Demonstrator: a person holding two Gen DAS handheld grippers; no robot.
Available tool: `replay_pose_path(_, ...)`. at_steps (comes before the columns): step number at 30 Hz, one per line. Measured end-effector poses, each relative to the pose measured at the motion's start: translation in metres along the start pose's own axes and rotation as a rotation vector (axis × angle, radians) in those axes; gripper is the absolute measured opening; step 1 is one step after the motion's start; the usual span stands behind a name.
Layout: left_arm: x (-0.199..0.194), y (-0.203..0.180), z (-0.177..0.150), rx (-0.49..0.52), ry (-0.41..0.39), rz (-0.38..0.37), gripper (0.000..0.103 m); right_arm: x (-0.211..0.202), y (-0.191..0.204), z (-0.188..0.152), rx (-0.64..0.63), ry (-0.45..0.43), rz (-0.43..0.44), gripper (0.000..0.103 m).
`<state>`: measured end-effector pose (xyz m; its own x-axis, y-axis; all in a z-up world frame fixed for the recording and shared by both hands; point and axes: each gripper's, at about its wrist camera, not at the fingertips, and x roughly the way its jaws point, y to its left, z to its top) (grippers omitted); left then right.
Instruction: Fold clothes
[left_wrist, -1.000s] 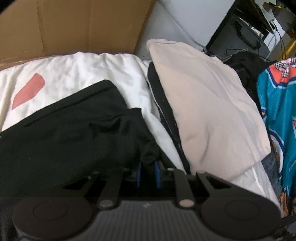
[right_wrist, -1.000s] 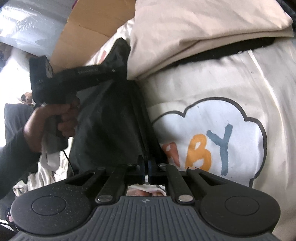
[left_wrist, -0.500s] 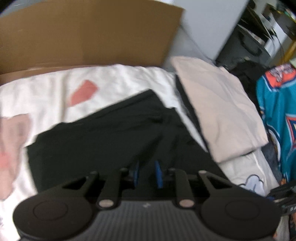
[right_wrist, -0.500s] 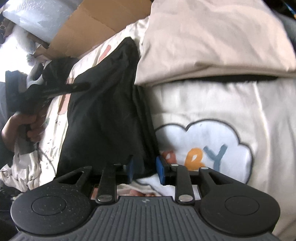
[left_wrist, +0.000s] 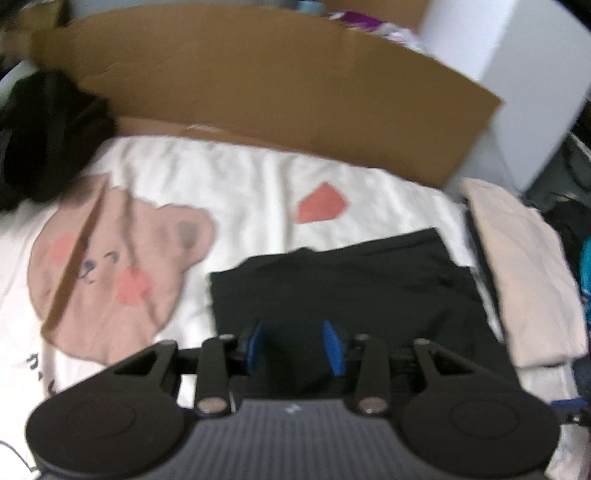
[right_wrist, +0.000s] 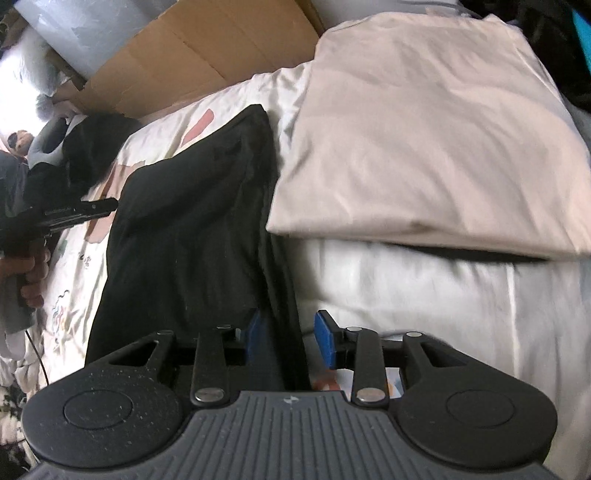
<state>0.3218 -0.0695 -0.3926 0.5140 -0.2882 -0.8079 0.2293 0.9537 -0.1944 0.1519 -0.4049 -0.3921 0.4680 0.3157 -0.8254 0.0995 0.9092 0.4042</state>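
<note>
Black garment (left_wrist: 343, 280) lies folded flat mid-bed (left_wrist: 229, 177); soft, light, limp, best pinched at a corner. Left gripper (left_wrist: 295, 347) and right gripper (right_wrist: 288, 339) gape wide, holding nothing

White bear-print bedsheet (left_wrist: 229, 184) carries black garment (left_wrist: 343, 280) beside beige folded stack (right_wrist: 424, 140).

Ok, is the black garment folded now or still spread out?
Folded. The black garment lies as a compact rectangle with squared edges on the white bedsheet, beside the folded beige garment.
</note>
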Motion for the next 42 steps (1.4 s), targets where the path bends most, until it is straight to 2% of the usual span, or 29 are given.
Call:
replay_pose_path(4, 0.017, 0.019, -0.004, -0.059, 0.015, 0.016, 0.039, 0.011, 0.016, 0.009, -0.063, 0.009, -0.011, 0.049)
replay_pose_path(8, 0.025, 0.028, -0.006, -0.075, 0.029, 0.001, 0.038, 0.028, 0.03, 0.011, -0.135, 0.043, -0.046, 0.049)
replay_pose_path(14, 0.033, 0.032, 0.001, -0.086, 0.016, 0.0, 0.039, 0.045, 0.031, 0.013, -0.165, 0.036, -0.113, 0.049)
replay_pose_path(16, 0.036, 0.031, 0.005, -0.087, 0.014, 0.003, 0.039, 0.047, 0.031, 0.012, -0.176, 0.025, -0.128, 0.045)
replay_pose_path(19, 0.042, 0.03, 0.01, -0.076, 0.008, 0.008, 0.038, 0.05, 0.026, 0.009, -0.167, 0.028, -0.173, 0.032)
replay_pose_path(20, 0.043, 0.03, 0.012, -0.072, 0.002, 0.011, 0.038, 0.051, 0.024, 0.008, -0.167, 0.033, -0.194, 0.024)
replay_pose_path(21, 0.045, 0.03, 0.013, -0.069, -0.003, 0.014, 0.038, 0.052, 0.022, 0.007, -0.167, 0.04, -0.217, 0.01)
replay_pose_path(22, 0.046, 0.03, 0.015, -0.066, -0.008, 0.018, 0.038, 0.053, 0.019, 0.006, -0.162, 0.05, -0.236, 0.007)
replay_pose_path(24, 0.048, 0.03, 0.02, -0.065, -0.021, 0.032, 0.038, 0.05, 0.012, 0.006, -0.137, 0.056, -0.23, 0.005)
replay_pose_path(25, 0.048, 0.031, 0.023, -0.068, -0.026, 0.039, 0.035, 0.046, 0.01, 0.006, -0.125, 0.05, -0.219, 0.005)
replay_pose_path(26, 0.048, 0.032, 0.026, -0.073, -0.027, 0.047, 0.03, 0.041, 0.009, 0.007, -0.114, 0.039, -0.207, 0.005)
replay_pose_path(31, 0.031, 0.039, 0.028, -0.073, -0.048, 0.038, 0.03, 0.018, 0.013, 0.012, -0.097, -0.017, -0.136, 0.006)
replay_pose_path(32, 0.025, 0.039, 0.026, -0.07, -0.049, 0.034, 0.03, 0.015, 0.014, 0.014, -0.099, -0.022, -0.118, 0.013)
replay_pose_path(33, 0.019, 0.039, 0.023, -0.07, -0.05, 0.029, 0.03, 0.014, 0.016, 0.015, -0.102, -0.021, -0.105, 0.026)
replay_pose_path(35, 0.006, 0.039, 0.015, -0.07, -0.048, 0.015, 0.03, 0.014, 0.02, 0.016, -0.115, -0.017, -0.079, 0.039)
replay_pose_path(42, -0.032, 0.049, -0.028, -0.068, -0.004, -0.008, 0.03, 0.02, 0.038, 0.013, -0.182, 0.0, -0.058, 0.039)
